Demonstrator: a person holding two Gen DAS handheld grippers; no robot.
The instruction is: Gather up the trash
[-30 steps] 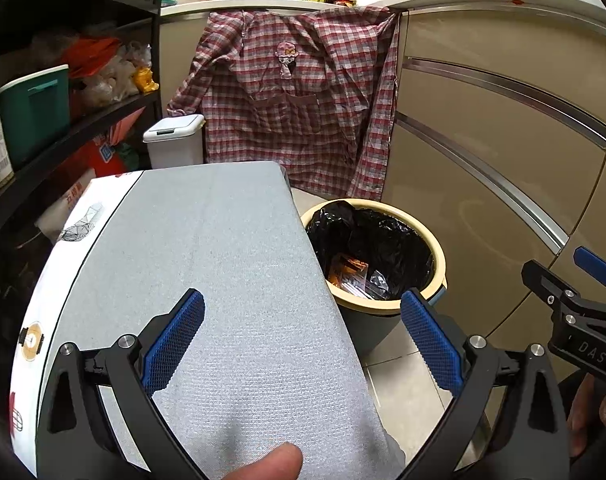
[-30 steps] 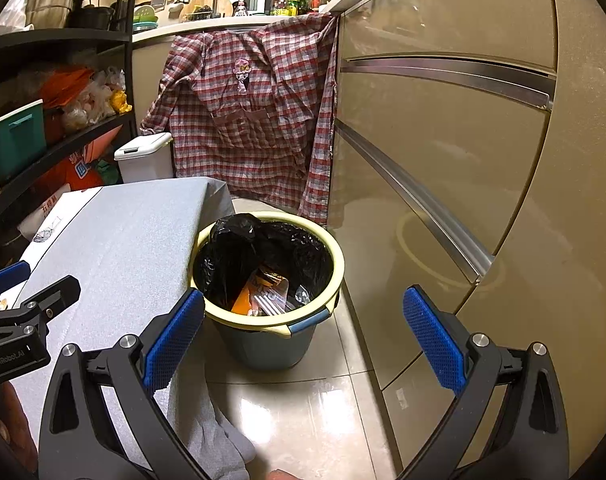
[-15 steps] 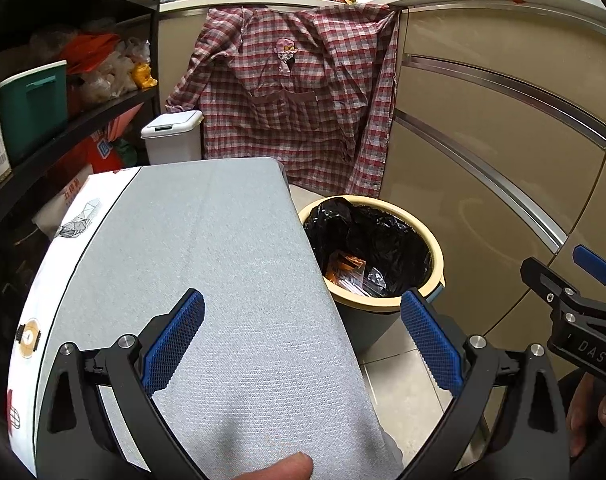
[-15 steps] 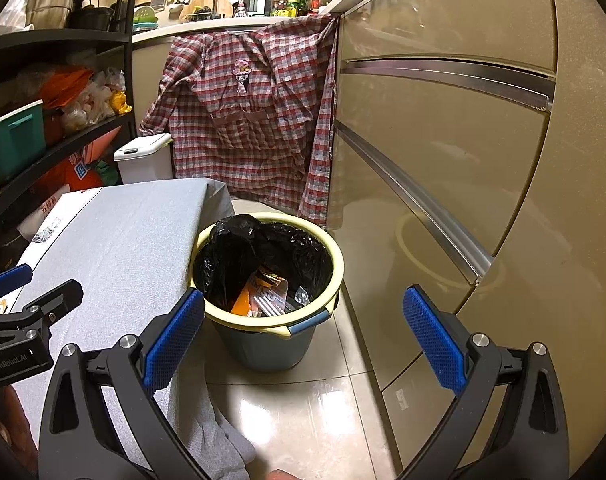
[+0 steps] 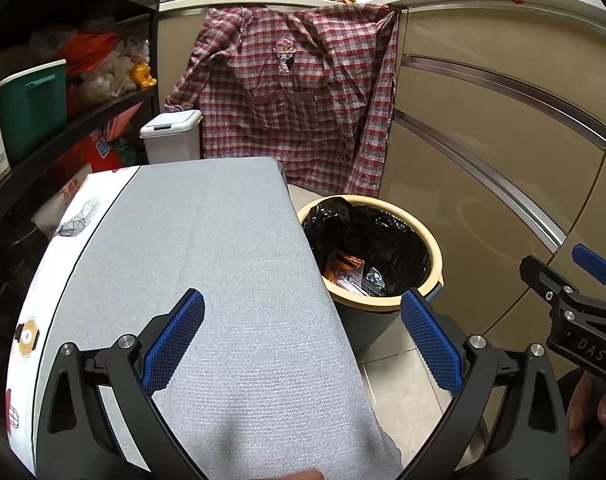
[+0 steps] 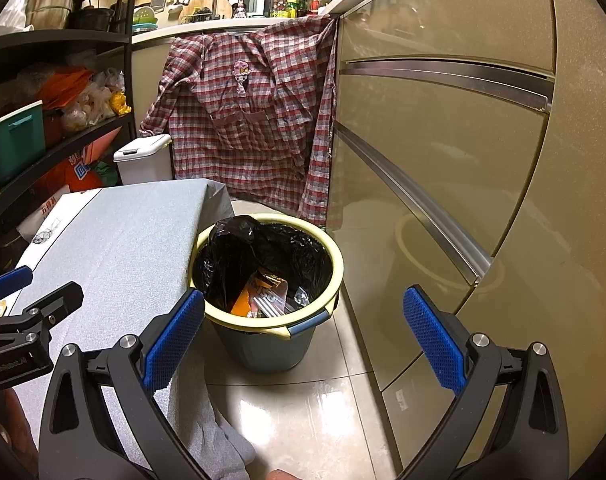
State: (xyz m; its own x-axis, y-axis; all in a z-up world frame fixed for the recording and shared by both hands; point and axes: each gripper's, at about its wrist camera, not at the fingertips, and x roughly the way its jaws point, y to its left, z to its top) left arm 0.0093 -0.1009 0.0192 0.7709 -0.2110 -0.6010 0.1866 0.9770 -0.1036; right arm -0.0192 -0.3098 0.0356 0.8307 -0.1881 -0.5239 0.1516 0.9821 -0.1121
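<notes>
Your left gripper (image 5: pixel 303 344) hovers over the grey-covered table (image 5: pixel 207 264), fingers spread wide, holding nothing. Your right gripper (image 6: pixel 303 344), likewise agape and empty, faces the bin (image 6: pixel 269 300) just beside the table edge. Wrappers (image 6: pixel 263 296) lie inside its black liner (image 6: pixel 239 252), probably dropped from above. Beyond, a plaid shirt (image 6: pixel 255 120) hangs on the counter.

warm indoor light | floor glare | sharp focus — fisheye-bent, dark corners
</notes>
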